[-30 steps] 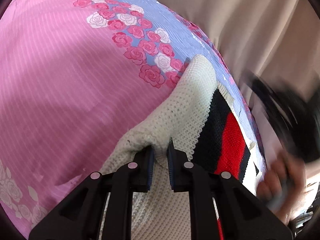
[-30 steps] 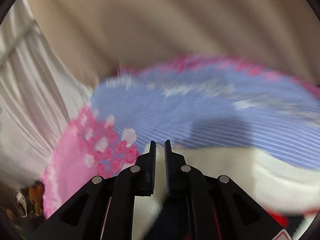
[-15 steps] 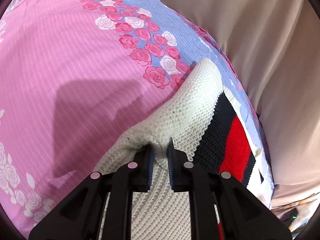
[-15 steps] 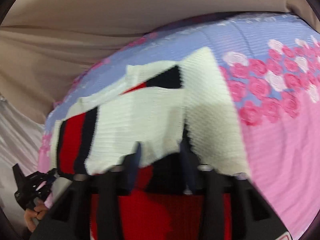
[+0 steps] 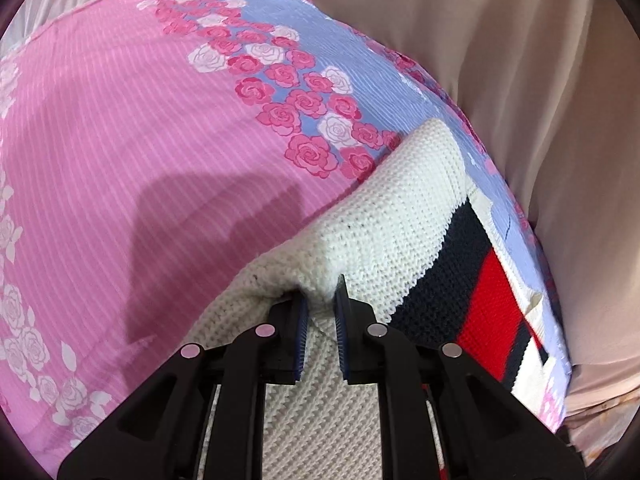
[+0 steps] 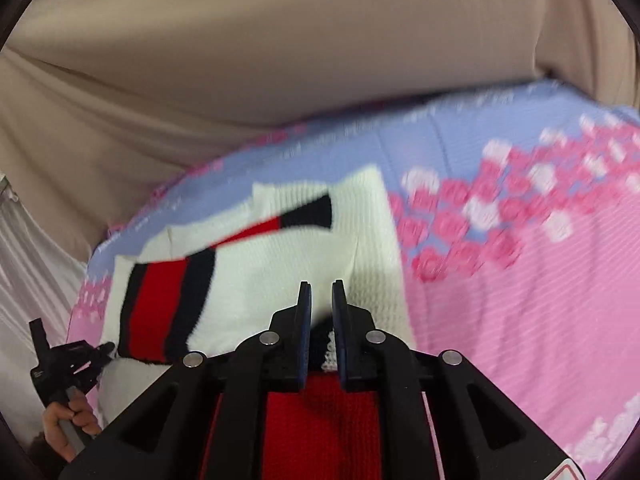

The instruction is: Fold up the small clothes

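Right wrist: blurred white tag (image 6: pixel 330 350) on sweater (image 6: pixel 256 280), writing seemingly unreadable.

Left of the white knitted sweater (image 5: pixel 404 216), the pink rose-print bedsheet (image 5: pixel 120 152) lies flat and bare, giving a gripper wide room to pass. On the far side, a beige draped cloth (image 5: pixel 540 80) rises close behind the bed edge, narrowing the way there. The left gripper (image 6: pixel 106 347) sits at the sweater's striped corner, blocking that side.
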Demonstrator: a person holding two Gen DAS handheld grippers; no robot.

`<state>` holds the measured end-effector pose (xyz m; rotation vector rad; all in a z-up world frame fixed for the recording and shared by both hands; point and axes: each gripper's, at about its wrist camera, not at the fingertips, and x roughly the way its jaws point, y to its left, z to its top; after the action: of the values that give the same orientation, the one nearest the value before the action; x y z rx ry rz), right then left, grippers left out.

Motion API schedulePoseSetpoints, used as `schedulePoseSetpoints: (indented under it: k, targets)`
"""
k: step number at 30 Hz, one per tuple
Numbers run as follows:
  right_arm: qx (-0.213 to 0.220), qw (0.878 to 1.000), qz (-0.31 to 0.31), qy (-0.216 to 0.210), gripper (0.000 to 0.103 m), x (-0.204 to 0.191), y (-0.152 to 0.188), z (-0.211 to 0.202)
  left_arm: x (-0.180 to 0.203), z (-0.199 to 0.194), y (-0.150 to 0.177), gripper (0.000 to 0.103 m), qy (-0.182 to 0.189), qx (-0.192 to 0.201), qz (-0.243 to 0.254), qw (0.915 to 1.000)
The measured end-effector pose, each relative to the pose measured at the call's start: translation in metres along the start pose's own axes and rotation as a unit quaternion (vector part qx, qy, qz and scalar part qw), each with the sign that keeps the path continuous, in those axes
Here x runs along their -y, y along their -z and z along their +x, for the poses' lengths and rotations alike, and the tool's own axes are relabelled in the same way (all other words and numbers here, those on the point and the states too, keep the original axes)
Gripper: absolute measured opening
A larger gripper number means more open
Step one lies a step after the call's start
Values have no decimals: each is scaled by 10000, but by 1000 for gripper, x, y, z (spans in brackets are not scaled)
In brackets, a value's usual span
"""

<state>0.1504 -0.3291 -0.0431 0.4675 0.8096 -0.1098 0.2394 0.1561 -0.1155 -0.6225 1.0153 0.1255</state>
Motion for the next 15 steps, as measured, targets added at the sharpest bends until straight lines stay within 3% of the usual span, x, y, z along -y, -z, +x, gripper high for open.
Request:
schedulePoseSetpoints:
  k: [2, 5, 6, 8, 9, 10, 11, 12, 13, 15]
  targets:
    - [-239, 9996, -126, -94, 16, -9, 0, 11, 3, 0, 1, 13, -82, 51, 110, 9999]
    - [-1140, 9929, -338, 100, 11, -9, 16, 74, 4, 0, 1, 13, -120, 45, 175, 9998]
    - [-1051, 9938, -343, 79, 8, -9, 21, 78, 4, -1, 0, 13, -108, -35, 190, 9998]
    - [-1086, 9927, -430, 317, 10, -21, 17, 65, 1, -8, 0, 24, 88, -305, 130, 9994]
    - [-1013, 9935, -418, 317, 20, -25, 17, 50, -3, -15, 0, 37, 183, -421, 108, 9989]
    - [-919, 9946, -404, 259, 37, -28, 18, 32, -10, -26, 0, 47, 290, -488, 95, 9983]
    - [-868, 9953, -394, 174, 49, -30, 22, 13, -20, -43, 3, 53, 375, -481, 139, 9980]
    - [-861, 9955, -360, 137, 68, -31, 31, -8, -30, -57, 6, 66, 353, -483, 253, 9979]
    - [-882, 9956, -308, 120, 71, -28, 42, -26, -40, -71, 10, 75, 288, -480, 387, 9977]
    - [-1240, 9917, -317, 107, 71, -17, 80, -61, -71, -98, 26, 82, 200, -544, 605, 9965]
